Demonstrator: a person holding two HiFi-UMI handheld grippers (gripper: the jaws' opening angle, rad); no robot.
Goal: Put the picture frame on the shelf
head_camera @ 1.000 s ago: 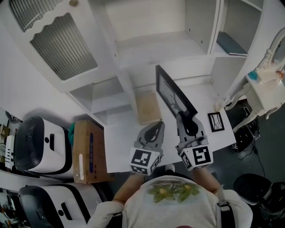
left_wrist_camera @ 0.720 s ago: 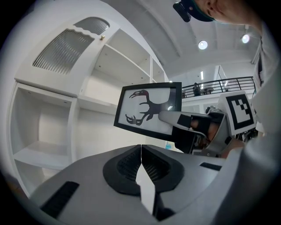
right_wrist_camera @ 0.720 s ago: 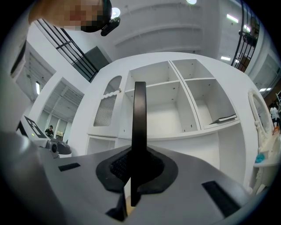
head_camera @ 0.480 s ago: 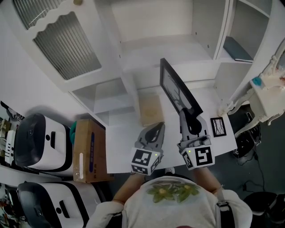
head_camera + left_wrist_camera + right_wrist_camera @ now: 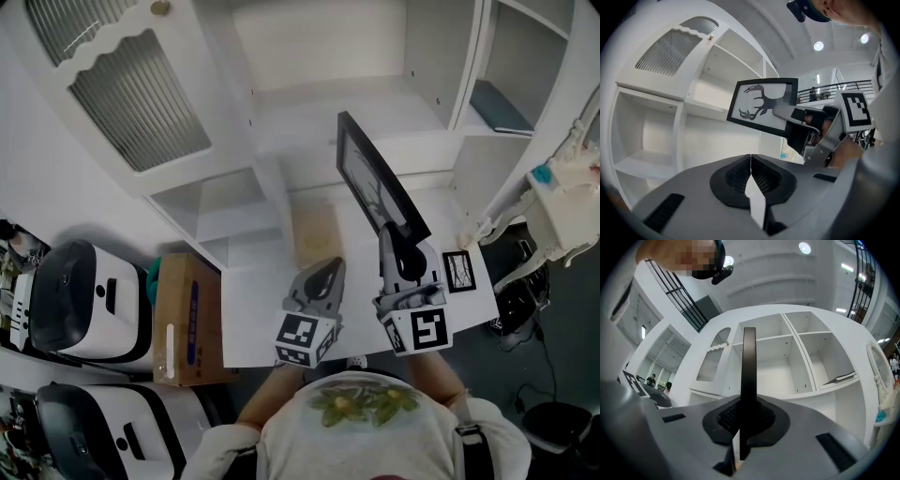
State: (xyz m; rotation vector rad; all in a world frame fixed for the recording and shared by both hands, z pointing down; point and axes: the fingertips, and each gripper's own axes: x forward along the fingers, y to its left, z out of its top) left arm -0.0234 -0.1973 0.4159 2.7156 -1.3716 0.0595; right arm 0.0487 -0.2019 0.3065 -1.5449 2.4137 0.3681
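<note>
Picture frame [image 5: 375,183]: hung clamped by its lower edge in the right tongs [image 5: 392,239], clear of the desk [image 5: 253,314], short of the shelf [image 5: 337,103]. Left tongs [image 5: 330,270]: clenched on nothing, low beside. Looked picked up; lacked only the placing.

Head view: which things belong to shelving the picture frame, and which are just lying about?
Job: large black picture frame with antler print, right gripper clamping it, white shelf unit.
Lying about: small black-framed picture, beige square slab, brown cardboard box, dark book.
</note>
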